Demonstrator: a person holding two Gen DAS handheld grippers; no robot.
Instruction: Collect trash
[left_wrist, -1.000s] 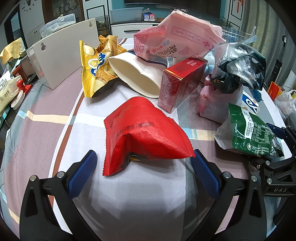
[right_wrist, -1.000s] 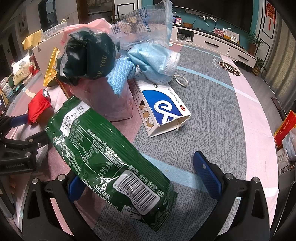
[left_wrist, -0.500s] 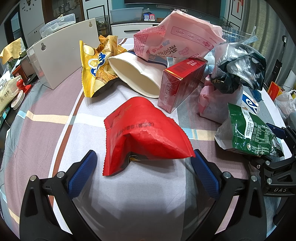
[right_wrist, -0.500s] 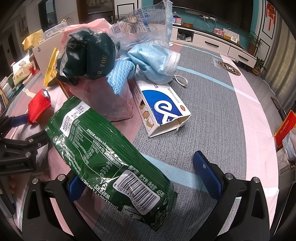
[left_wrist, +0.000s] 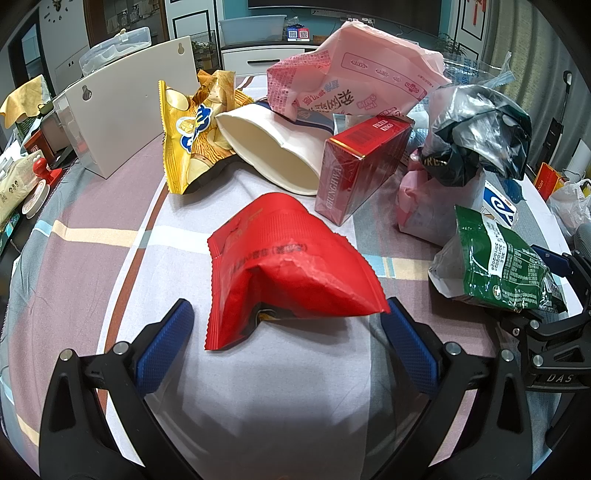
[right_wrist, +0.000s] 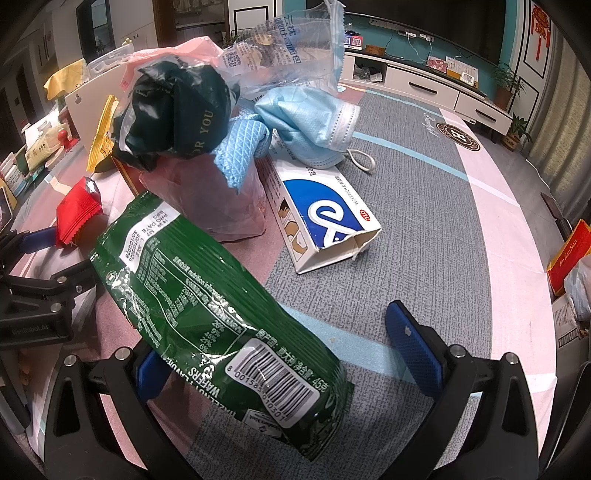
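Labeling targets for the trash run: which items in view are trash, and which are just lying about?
Trash: red pouch, green wafer wrapper, yellow snack bag, paper cup, face mask.
Lying about: white board, red stamp.

Home living room: TV console (right_wrist: 436, 83), potted plants (right_wrist: 506, 83), wall clock (left_wrist: 55, 5).

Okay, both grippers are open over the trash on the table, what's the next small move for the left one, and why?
Probably ease the left gripper forward a little and close on the red wrapper. Its open fingers already flank the wrapper's near edge, and nothing lies between them and it. The right gripper is likewise open around the green wafer bag, so the two should not get in each other's way.
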